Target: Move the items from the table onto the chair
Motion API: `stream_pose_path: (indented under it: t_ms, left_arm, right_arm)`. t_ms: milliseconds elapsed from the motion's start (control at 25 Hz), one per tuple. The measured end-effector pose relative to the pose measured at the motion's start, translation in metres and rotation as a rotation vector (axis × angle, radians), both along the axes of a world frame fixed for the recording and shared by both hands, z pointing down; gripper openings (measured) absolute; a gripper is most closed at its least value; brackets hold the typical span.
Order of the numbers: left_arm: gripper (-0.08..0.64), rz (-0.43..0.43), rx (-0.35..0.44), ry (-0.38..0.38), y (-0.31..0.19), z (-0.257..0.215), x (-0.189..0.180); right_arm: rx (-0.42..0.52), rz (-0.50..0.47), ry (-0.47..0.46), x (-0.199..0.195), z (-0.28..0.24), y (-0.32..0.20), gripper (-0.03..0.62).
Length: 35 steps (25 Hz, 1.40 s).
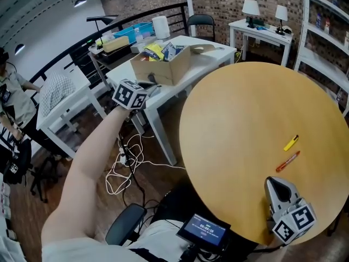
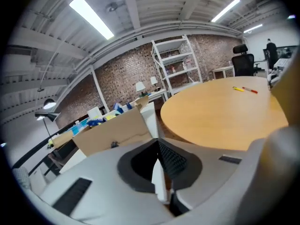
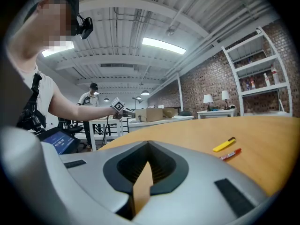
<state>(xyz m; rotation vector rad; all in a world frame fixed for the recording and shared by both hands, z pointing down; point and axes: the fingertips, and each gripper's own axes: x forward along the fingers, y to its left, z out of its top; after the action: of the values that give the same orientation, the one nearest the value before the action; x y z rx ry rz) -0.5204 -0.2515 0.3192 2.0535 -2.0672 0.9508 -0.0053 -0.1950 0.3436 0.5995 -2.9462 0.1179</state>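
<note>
the left gripper [image 1: 151, 85] was held out over the white table [image 1: 210, 56], just beside the cardboard box [image 1: 163, 64], with its jaws brought together on nothing. the right gripper [image 1: 278, 185] was kept low at the near edge of the round wooden table [image 1: 234, 119], its jaws likewise pressed together and empty. the two items to be moved, a yellow marker [image 1: 291, 142] and a red pen [image 1: 287, 161], were left lying flat on the round table, near each other and a little ahead of the right gripper, well apart from the left one. which chair was meant could not be told.

several troubles could be expected. both items were thin and round, so they could be set rolling toward the table edge if they were nudged by closed or half-opened tips. if either were pinched near one end, it could be swung loose during the carry. the two could also be knocked together, lying so close. the cables [image 1: 128, 162] on the floor could be snagged on any walk to a chair.
</note>
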Motion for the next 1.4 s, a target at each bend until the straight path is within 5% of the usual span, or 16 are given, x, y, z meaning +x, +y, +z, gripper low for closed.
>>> stream_pose_path:
  t_ms: [640, 1080, 1400]
  left_arm:
    - [0.003, 0.534, 0.182, 0.434, -0.018, -0.026, 0.263]
    - [0.005, 0.859, 0.186, 0.544, -0.003, -0.028, 0.436]
    - [0.004, 0.973, 0.146, 0.614, 0.009, -0.013, 0.504]
  right_arm:
    - [-0.008, 0.030, -0.003, 0.005, 0.011, -0.007, 0.005]
    - [-0.017, 0.111, -0.002, 0.037, 0.009, -0.017, 0.005]
    - [-0.011, 0.169, 0.008, 0.057, 0.011, -0.023, 0.005]
